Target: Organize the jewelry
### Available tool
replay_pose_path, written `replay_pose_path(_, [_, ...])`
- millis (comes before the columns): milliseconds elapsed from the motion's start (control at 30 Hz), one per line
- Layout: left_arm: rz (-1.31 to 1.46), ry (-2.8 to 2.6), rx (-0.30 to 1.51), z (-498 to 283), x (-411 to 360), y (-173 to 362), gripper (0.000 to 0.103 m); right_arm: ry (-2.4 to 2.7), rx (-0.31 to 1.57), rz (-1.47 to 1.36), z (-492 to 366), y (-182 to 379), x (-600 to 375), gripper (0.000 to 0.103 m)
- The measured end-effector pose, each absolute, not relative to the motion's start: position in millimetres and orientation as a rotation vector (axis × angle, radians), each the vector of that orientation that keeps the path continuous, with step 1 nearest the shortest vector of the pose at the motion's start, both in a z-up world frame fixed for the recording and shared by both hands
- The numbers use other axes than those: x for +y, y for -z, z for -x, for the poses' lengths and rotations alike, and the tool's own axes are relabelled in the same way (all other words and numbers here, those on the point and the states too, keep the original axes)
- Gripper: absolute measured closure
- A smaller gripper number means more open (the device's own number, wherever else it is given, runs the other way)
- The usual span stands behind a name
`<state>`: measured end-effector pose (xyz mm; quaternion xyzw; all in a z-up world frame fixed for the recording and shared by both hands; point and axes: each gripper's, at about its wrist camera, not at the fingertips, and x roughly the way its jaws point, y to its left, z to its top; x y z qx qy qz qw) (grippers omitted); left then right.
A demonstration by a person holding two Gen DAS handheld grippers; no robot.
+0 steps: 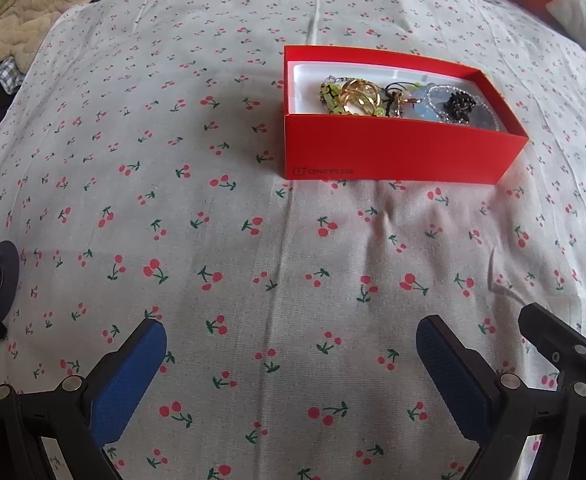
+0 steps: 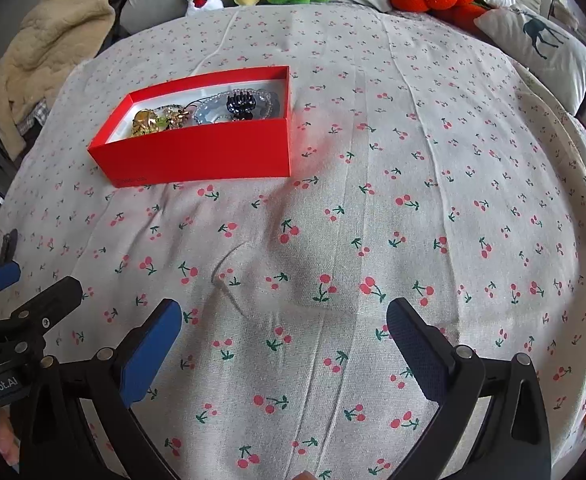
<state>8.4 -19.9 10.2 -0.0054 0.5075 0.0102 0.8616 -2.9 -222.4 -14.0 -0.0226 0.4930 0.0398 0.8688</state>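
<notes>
**Two grippers wait short of the red box**

Two grippers hover over the cherry-print bedspread [image 2: 373, 160], both on the near side of the red box [image 1: 393, 152] and well apart from it. The left gripper [image 1: 291, 360] has its blue fingers [image 1: 129, 376] spread wide with nothing between them; the right gripper [image 2: 285, 344] is the same, wide and empty.

The jewelry [image 1: 397, 102] lies piled inside the red box: gold rings [image 1: 359, 94], green beads [image 1: 331, 96], a dark clip [image 2: 240, 106] resting on a clear beaded dish [image 2: 213, 110]. I'd judge these pieces light, small and slippery, the cords prone to tangle. The rings look stiff enough to pinch across the band; the dish looks fragile and is best taken by its rim. The cardboard box itself seems light and may slide on the soft bed.
</notes>
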Motion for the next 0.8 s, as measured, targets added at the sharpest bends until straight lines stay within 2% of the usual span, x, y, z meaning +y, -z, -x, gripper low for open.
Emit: replay_pose_path(800, [-0.009, -0.016, 1.058, -9.1, -23.8, -14.2, 0.001, -0.075, 1.031, 0.033, 3.6, 11.8, -226.0, 0.0])
